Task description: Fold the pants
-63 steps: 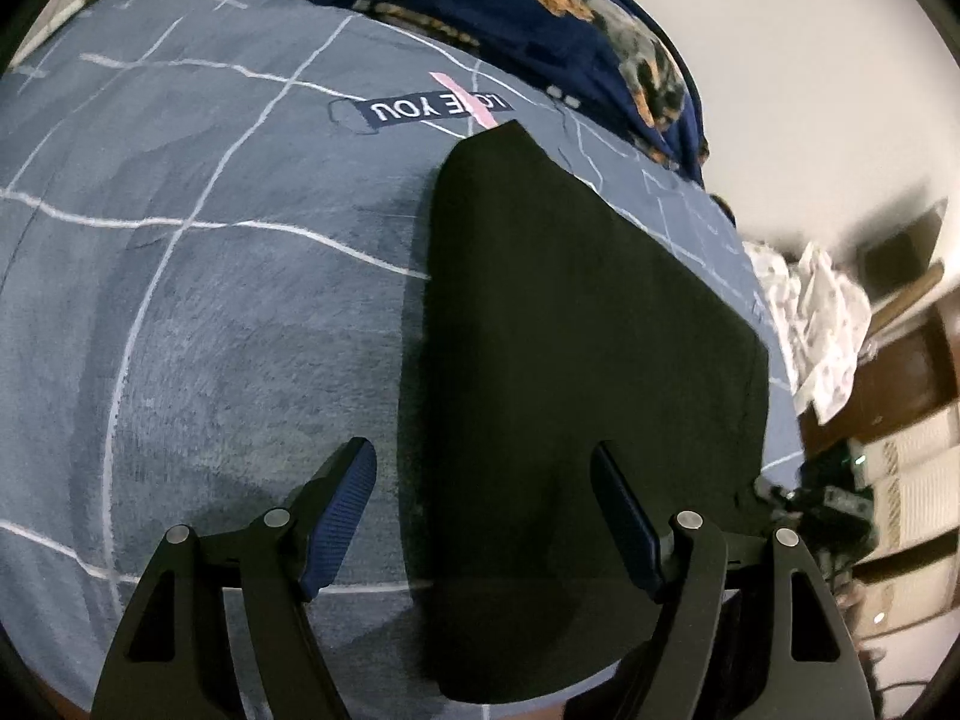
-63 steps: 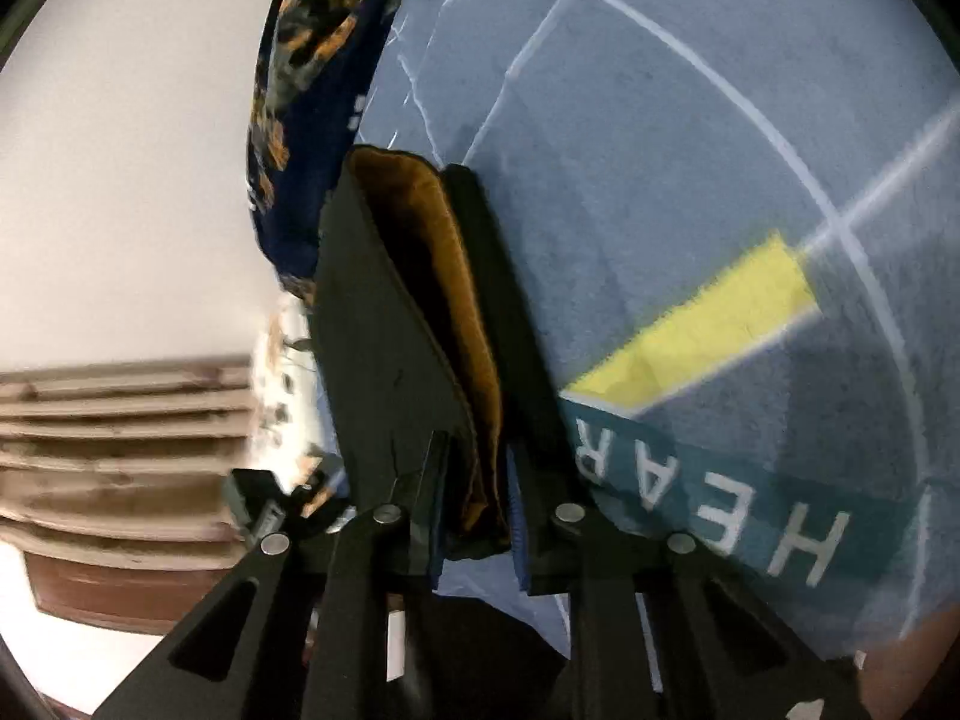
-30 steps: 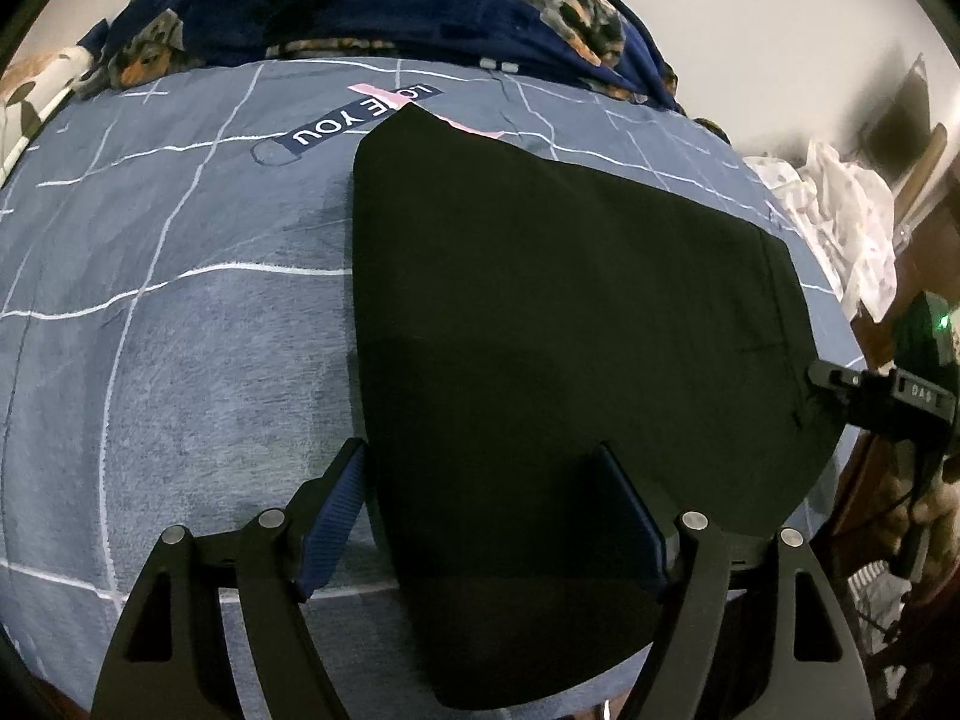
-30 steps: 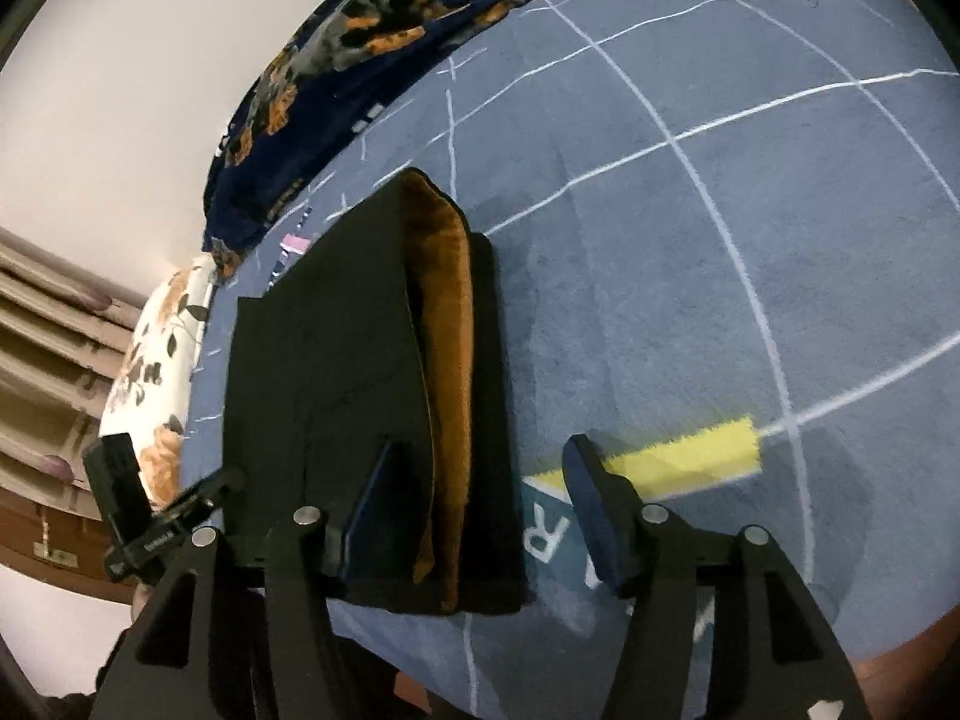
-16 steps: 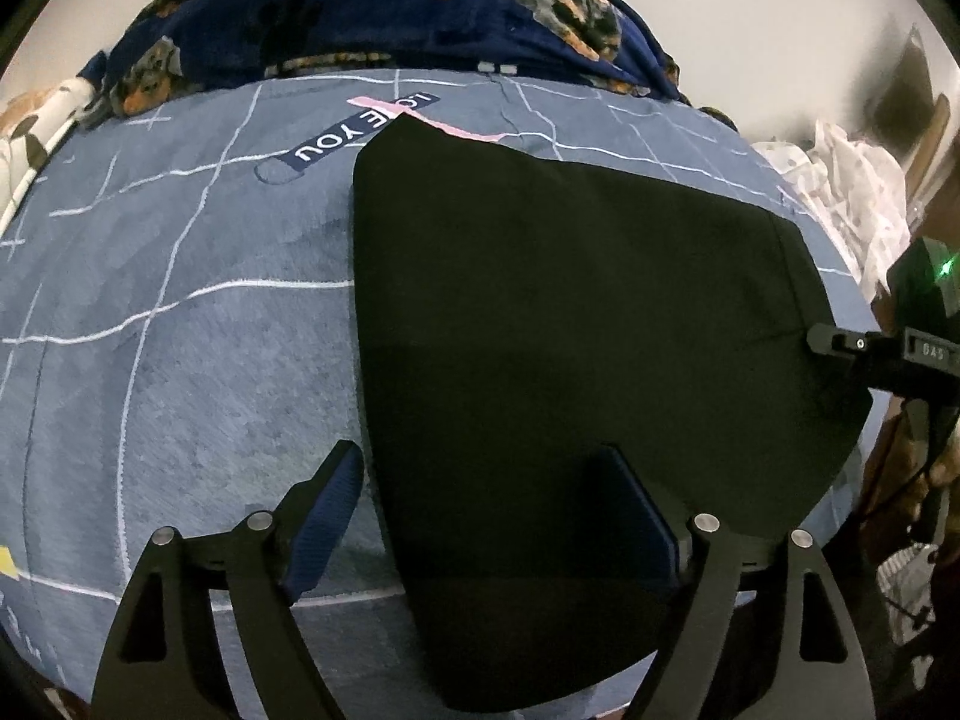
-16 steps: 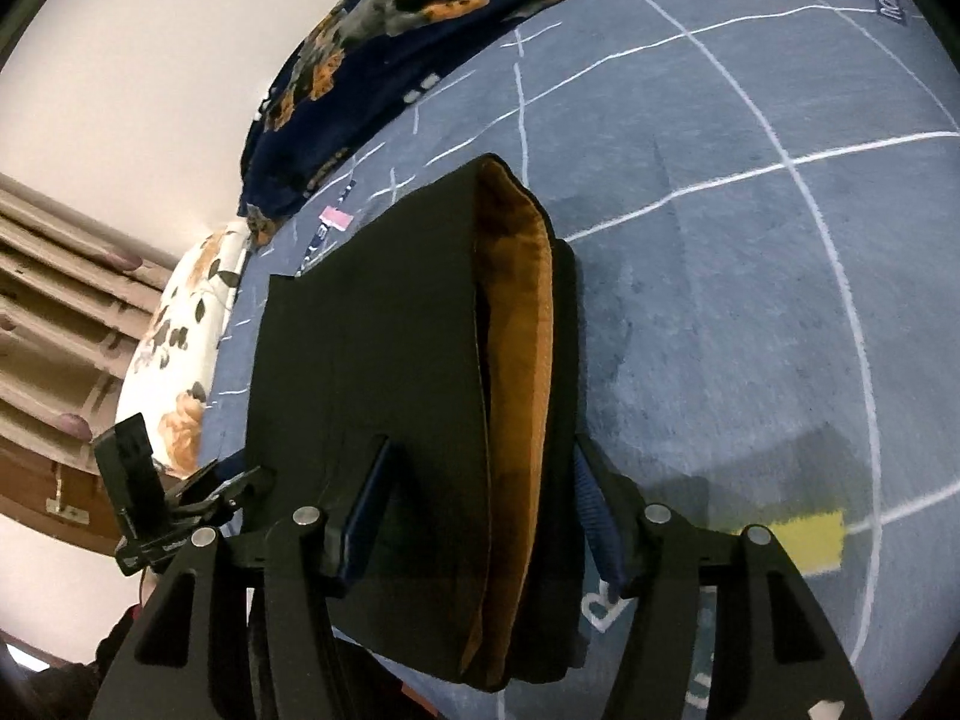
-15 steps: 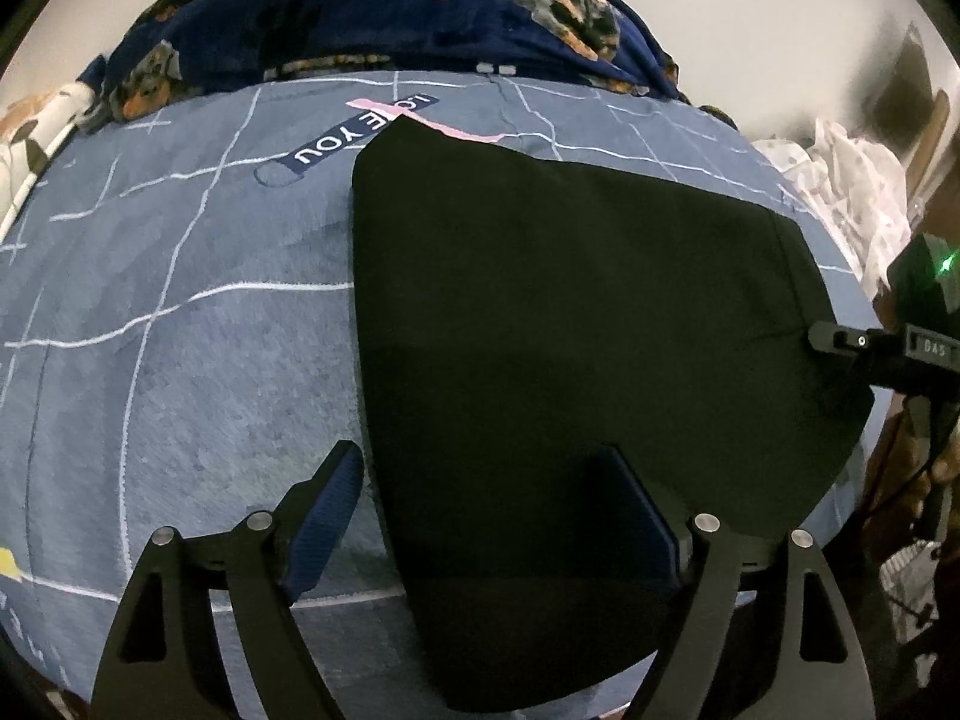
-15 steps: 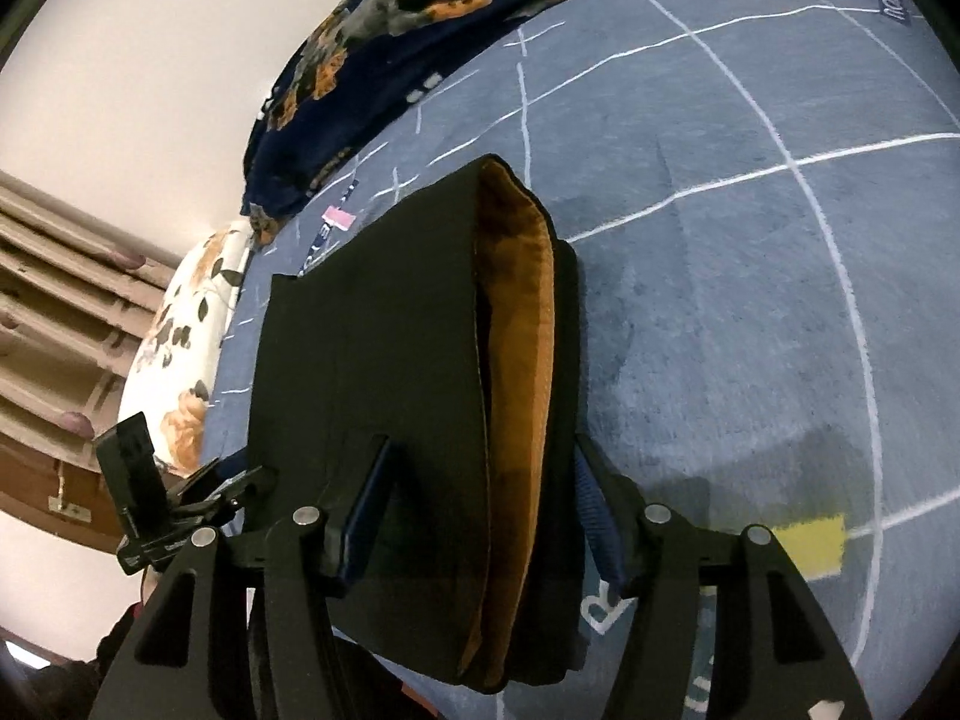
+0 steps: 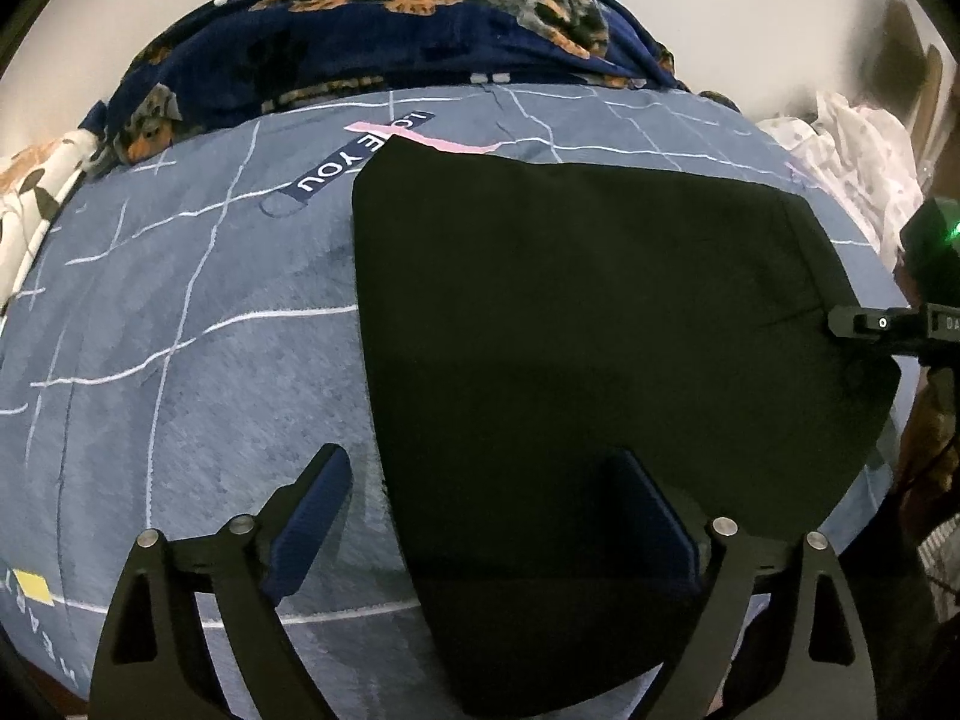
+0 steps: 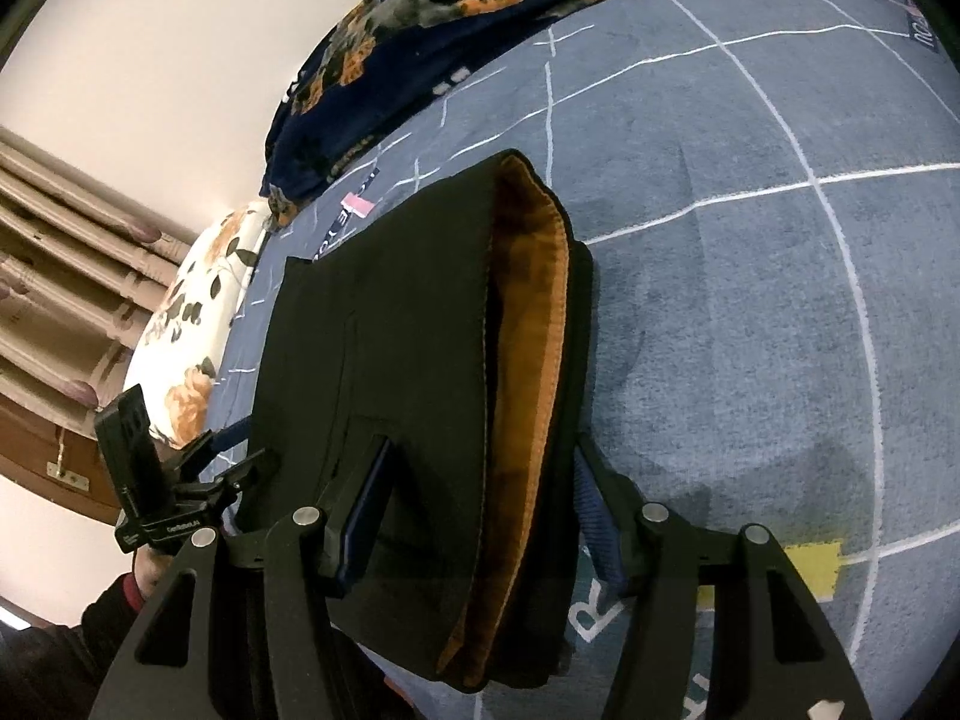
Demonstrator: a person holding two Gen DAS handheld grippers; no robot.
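Black folded pants (image 9: pixel 570 330) lie flat on the blue grid-lined bedspread (image 9: pixel 210 360). My left gripper (image 9: pixel 489 510) hangs over their near left edge with its jaws opening. One finger is over the bedspread, the other over the cloth, and neither pad presses. In the right wrist view the pants (image 10: pixel 408 330) show an orange-brown lining (image 10: pixel 534 330) at the open waist end. My right gripper (image 10: pixel 480 513) straddles that end, open, with the cloth between its fingers. Each gripper also shows in the other's view: the right gripper (image 9: pixel 888 324), and the left gripper (image 10: pixel 156 504) in a person's hand.
A dark blue floral blanket (image 9: pixel 390 30) is bunched along the far side of the bed, by the wall. White clothes (image 9: pixel 858 150) are piled at the right. A floral pillow (image 10: pixel 192 312) and brown wooden furniture (image 10: pixel 48 252) lie past the pants. Bare bedspread (image 10: pixel 750 300) stretches to the right.
The right gripper let go of the waist end and now straddles it with jaws apart. The left jaws have widened. Both views swung and now show more of the pants.
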